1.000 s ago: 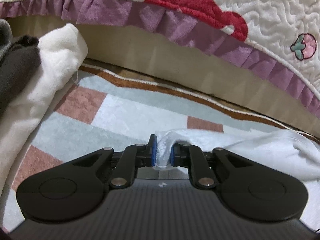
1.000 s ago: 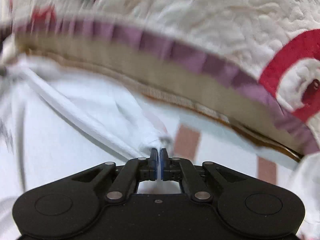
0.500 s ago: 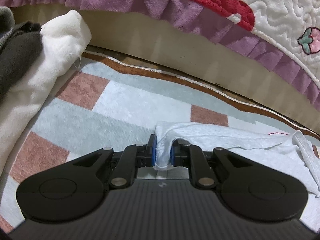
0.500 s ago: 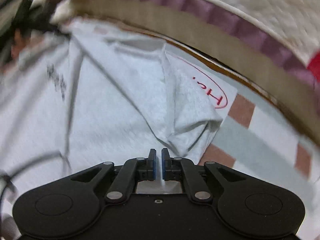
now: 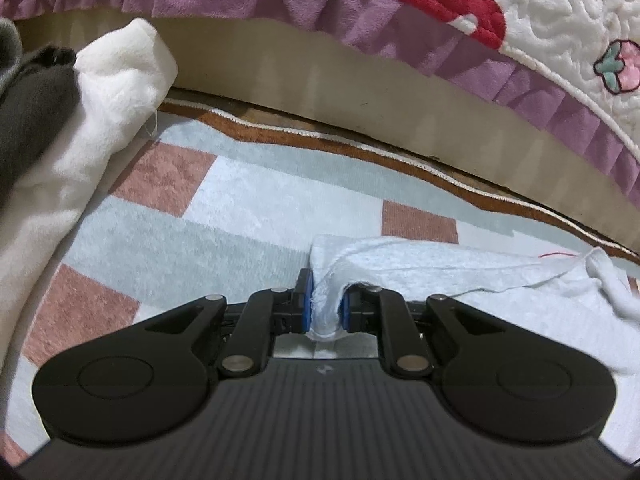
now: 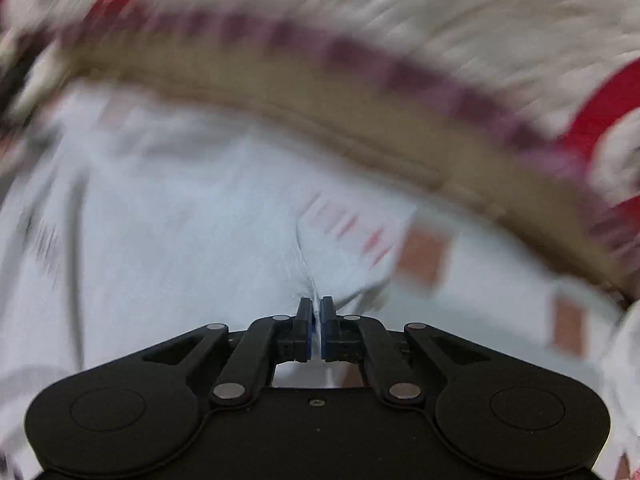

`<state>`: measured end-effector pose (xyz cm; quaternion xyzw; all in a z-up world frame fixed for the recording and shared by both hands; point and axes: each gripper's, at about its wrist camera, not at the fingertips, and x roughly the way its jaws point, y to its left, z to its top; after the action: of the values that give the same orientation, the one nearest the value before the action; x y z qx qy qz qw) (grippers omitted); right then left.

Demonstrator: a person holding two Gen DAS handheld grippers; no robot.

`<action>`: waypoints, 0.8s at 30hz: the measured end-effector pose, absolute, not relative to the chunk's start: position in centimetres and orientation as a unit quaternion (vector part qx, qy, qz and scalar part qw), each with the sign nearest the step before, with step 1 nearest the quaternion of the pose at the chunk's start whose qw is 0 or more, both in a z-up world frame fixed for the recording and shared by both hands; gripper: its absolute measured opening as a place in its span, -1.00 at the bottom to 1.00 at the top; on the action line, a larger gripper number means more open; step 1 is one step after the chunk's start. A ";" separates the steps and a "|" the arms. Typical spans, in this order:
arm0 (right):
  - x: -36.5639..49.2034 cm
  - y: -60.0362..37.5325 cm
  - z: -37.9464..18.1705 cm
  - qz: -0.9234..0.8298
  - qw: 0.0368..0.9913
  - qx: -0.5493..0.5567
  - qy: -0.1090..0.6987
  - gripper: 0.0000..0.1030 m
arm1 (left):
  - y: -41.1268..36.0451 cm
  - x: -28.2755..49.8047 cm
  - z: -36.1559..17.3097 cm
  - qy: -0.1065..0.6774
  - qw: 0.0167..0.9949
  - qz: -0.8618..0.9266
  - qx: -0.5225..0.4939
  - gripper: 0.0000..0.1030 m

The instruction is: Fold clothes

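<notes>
rug (image 5: 248, 208): garment (image 5: 460, 280) on it, right | clothes pile (image 5: 60, 132) left | bed (image 5: 560, 40) behind

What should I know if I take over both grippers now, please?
Left gripper: shut on an edge of the white garment, low over the checked rug.
Right gripper: fingers almost together with a thin fold of the same garment between them; the view is blurred by motion.
The garment lies on the rug beside the bed.
Done: both edges gripped.
Left: complete the fold; other clothes wait at the left.
</notes>
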<state>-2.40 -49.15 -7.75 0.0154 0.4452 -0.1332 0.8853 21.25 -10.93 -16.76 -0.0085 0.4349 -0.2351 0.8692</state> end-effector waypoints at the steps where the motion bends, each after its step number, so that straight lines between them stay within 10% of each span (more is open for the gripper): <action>1: -1.7 -50.7 -6.2 -0.163 0.889 0.030 0.426 -0.94 | -10.9 21.4 -16.6 0.435 0.869 -0.237 -0.010 -0.75; 8: 3.6 -56.1 0.8 -0.211 0.902 0.071 0.371 -0.94 | -10.9 23.6 -16.1 0.452 0.845 -0.275 -0.081 -0.76; 19: 5.5 -59.9 -7.6 -0.269 0.860 0.142 0.409 -0.94 | -15.3 28.1 -14.7 0.435 0.853 -0.284 -0.037 -0.67; 24: 5.5 -60.8 -10.1 -0.280 0.847 0.155 0.424 -0.94 | -15.3 27.0 -12.6 0.381 0.867 -0.319 -0.031 0.04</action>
<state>5.49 -60.77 -10.11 0.1547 0.4241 -0.2798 0.8473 27.02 -15.33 -12.60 -0.0314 0.3815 -0.3190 0.8670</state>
